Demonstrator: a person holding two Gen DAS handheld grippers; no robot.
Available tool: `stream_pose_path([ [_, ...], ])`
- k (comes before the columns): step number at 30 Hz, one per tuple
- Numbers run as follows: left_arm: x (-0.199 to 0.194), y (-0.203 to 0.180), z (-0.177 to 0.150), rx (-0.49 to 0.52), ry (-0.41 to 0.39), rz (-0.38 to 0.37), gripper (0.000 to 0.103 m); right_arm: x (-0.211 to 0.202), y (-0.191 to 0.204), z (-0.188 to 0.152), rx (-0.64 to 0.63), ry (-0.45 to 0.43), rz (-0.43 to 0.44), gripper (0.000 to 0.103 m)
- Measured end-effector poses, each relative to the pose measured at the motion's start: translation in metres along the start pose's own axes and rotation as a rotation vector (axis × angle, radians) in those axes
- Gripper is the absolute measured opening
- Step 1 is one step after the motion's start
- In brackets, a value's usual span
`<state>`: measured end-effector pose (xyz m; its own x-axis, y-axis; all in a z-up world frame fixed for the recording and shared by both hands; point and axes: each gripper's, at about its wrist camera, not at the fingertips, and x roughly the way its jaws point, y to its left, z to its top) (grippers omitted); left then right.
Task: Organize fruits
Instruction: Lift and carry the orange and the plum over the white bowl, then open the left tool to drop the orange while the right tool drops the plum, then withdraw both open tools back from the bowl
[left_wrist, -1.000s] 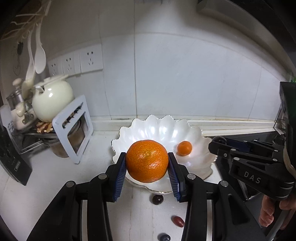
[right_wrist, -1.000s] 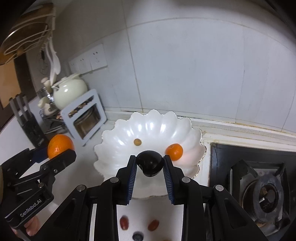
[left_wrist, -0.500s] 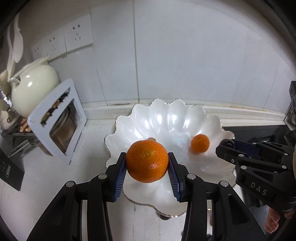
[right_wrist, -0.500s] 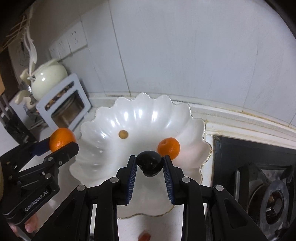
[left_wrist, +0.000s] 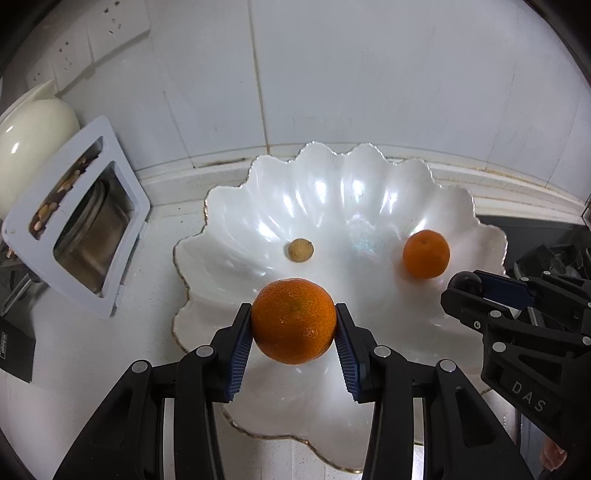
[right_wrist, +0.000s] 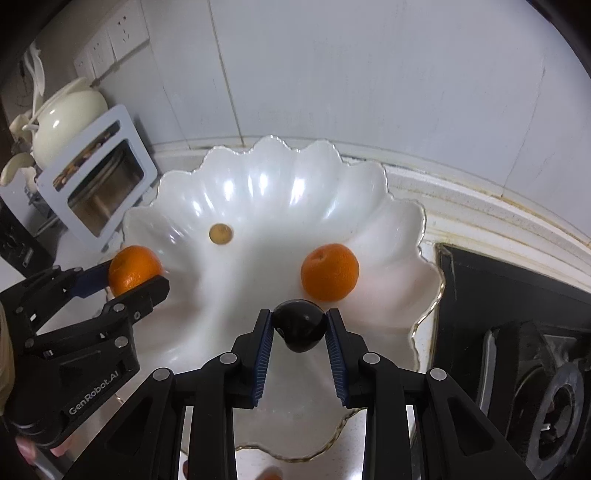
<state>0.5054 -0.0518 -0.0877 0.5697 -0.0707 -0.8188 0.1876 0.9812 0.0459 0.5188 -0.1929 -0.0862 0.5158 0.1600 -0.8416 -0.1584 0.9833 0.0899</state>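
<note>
A white scalloped bowl (left_wrist: 369, 192) (right_wrist: 280, 184) sits on the counter against the tiled wall. In it lie a small orange (left_wrist: 426, 253) (right_wrist: 330, 272) on the right and a small tan round fruit (left_wrist: 301, 250) (right_wrist: 220, 233) near the middle. My left gripper (left_wrist: 294, 320) (right_wrist: 138, 267) is shut on a large orange (left_wrist: 294, 320) (right_wrist: 135, 269) above the bowl's near left part. My right gripper (right_wrist: 299, 325) (left_wrist: 467, 286) is shut on a dark plum (right_wrist: 299, 325) (left_wrist: 464, 282) above the bowl's near right part.
A white rack with jars (left_wrist: 77, 221) (right_wrist: 96, 177) and a cream teapot (left_wrist: 26, 147) (right_wrist: 70, 118) stand left of the bowl. A black gas stove (right_wrist: 517, 332) lies right of it. Wall sockets (right_wrist: 110, 40) are at the upper left.
Both grippers have moved forward over the bowl with their fruits still held. The small fruits on the counter in front of the bowl have mostly dropped out of view.
</note>
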Motion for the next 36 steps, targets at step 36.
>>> stream_pose_path([
  [36, -0.087, 0.007, -0.006, -0.050, -0.128, 0.114, 0.076, -0.074, -0.002, -0.016, -0.038, -0.167, -0.051, 0.048],
])
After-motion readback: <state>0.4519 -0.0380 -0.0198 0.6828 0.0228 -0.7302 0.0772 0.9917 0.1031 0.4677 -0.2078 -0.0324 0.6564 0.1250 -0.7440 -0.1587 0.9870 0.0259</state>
